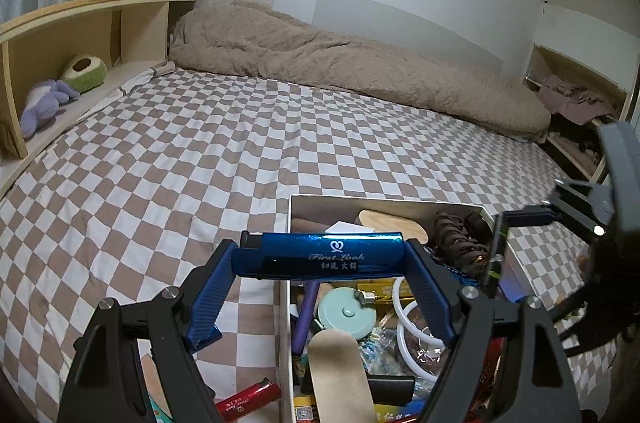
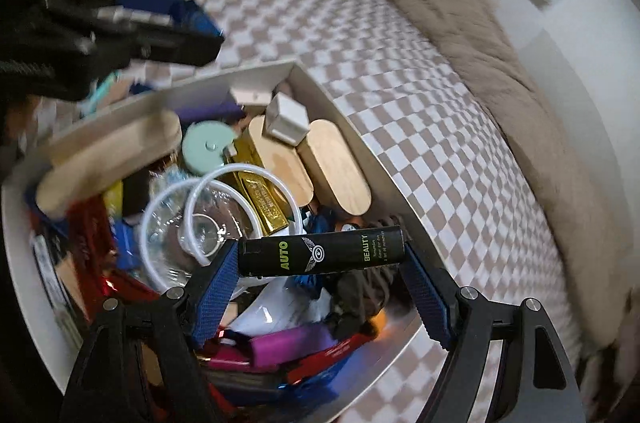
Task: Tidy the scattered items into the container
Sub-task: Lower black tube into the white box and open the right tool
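Right wrist: black lighter [image 2: 320,252] between pads [image 2: 218,287].

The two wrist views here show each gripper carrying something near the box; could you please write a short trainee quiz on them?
1. True or false: the left gripper holds the blue lighter endwise between its pads.
2. What does the right gripper hold? A) a gold bar B) the black lighter C) a white ring
3. Where does the red lighter lie: inside the white box or outside it on the checked bedsheet?

Key
1. True.
2. B; it hangs above the box's contents, gripped at both ends.
3. Outside, just beside the box's left wall in the left wrist view.
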A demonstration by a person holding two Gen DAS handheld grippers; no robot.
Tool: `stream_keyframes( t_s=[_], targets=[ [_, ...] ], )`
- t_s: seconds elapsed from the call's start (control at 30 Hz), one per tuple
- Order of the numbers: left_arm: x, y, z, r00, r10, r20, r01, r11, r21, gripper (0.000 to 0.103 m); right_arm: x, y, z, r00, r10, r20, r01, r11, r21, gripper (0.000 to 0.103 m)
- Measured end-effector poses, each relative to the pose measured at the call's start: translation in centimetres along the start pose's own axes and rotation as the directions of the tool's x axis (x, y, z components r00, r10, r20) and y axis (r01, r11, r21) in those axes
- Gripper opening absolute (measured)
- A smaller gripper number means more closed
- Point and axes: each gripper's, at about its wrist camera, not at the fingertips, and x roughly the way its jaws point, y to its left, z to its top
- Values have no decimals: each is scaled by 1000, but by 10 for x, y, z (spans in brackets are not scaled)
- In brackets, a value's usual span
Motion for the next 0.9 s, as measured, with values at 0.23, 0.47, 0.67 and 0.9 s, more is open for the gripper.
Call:
stream_keyframes(
  t_s=[0.23, 0.47, 0.67, 0.9],
  targets=[
    [0, 11, 0, 1000, -14, -8, 14, 999, -46, 83, 21, 0, 21, 997, 52, -59, -58, 993, -105, 80],
    [4, 17, -1, 1000, 14, -8, -14, 999, -51, 83, 42, 3, 20, 991, 8, -134, -29, 987, -158, 87],
    [10, 19, -1, 1000, -13, -20, 12, 999, -47, 83, 31, 3, 9, 992, -3, -125, -12, 993, -119, 97],
    [16, 17, 0, 997, -72, -42, 70, 997, -29, 83, -4, 13, -8, 1000, -5, -18, 5, 1000, -7, 98]
  ],
)
